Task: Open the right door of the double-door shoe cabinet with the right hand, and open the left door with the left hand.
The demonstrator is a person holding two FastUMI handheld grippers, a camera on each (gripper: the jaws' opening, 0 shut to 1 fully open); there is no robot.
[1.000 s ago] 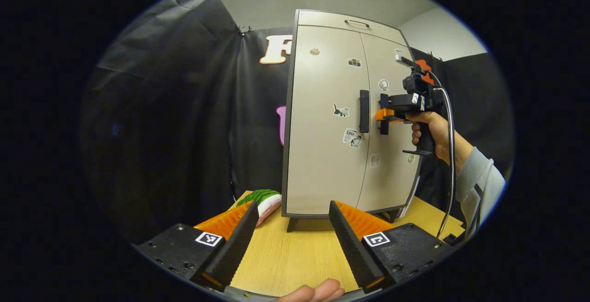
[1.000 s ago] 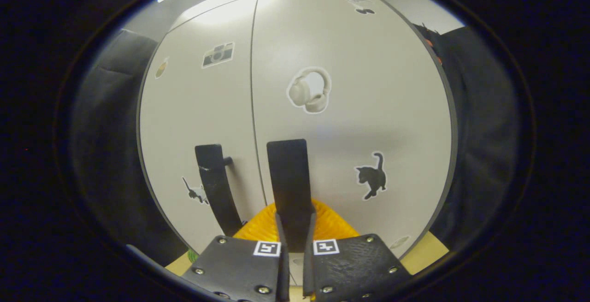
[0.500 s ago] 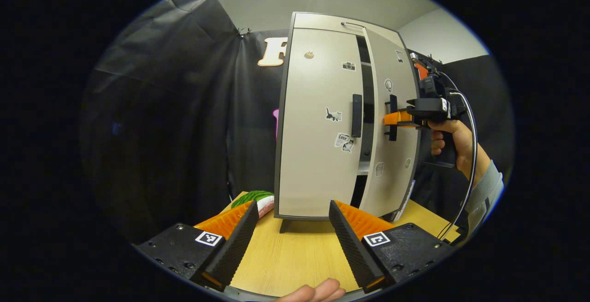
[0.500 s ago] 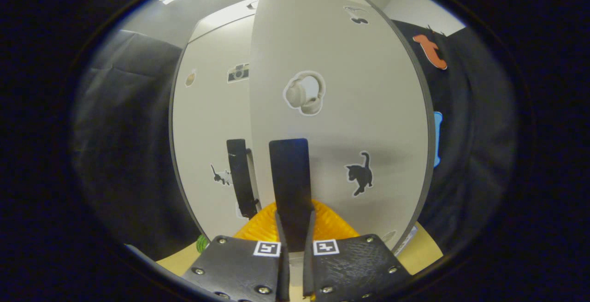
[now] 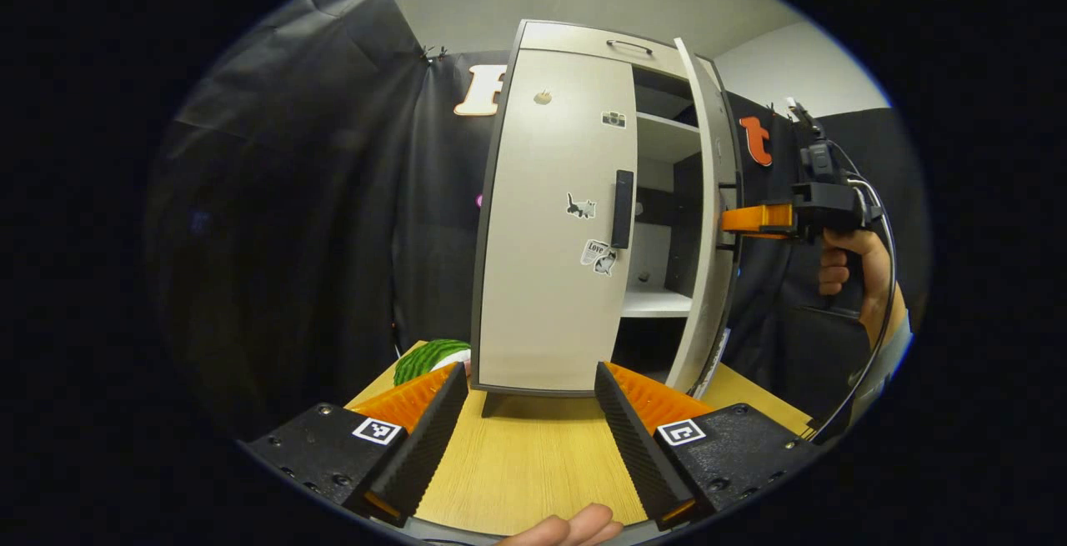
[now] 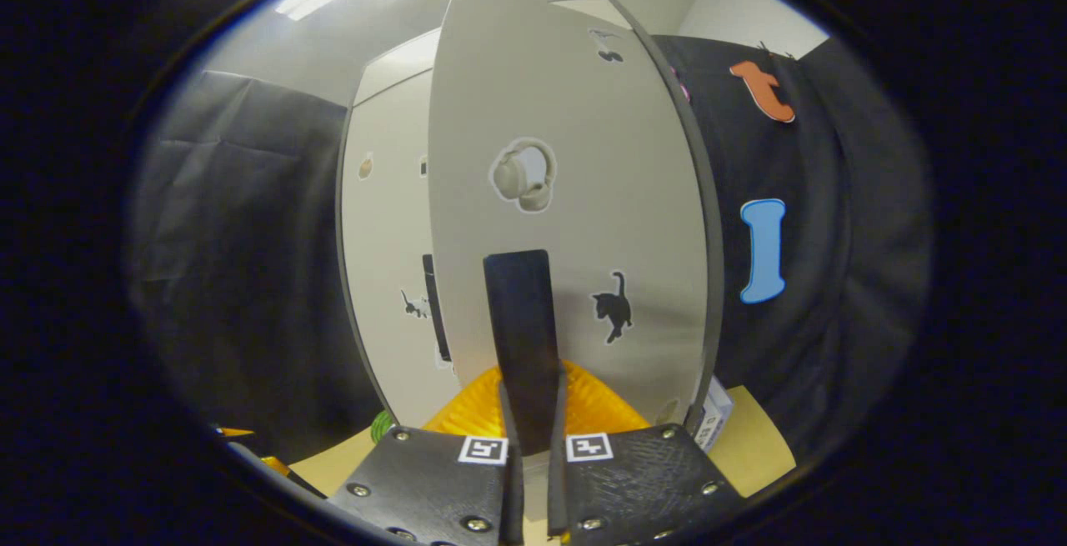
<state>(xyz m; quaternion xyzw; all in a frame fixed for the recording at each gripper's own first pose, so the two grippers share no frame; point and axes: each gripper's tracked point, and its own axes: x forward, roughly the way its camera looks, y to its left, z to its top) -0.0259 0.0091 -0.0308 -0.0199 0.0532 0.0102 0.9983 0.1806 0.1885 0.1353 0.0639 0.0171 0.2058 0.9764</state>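
On a wooden table (black-draped booth), shoe cabinet, right tool clenched on handle, left tool released

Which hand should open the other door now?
Left. The left hand-held gripper is open and free, facing the shut left door and its handle. The right hand-held gripper is busy, shut on the right door's handle.

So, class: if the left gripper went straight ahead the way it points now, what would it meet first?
Probably the closed left door of the shoe cabinet, near its lower edge; depth is unclear.
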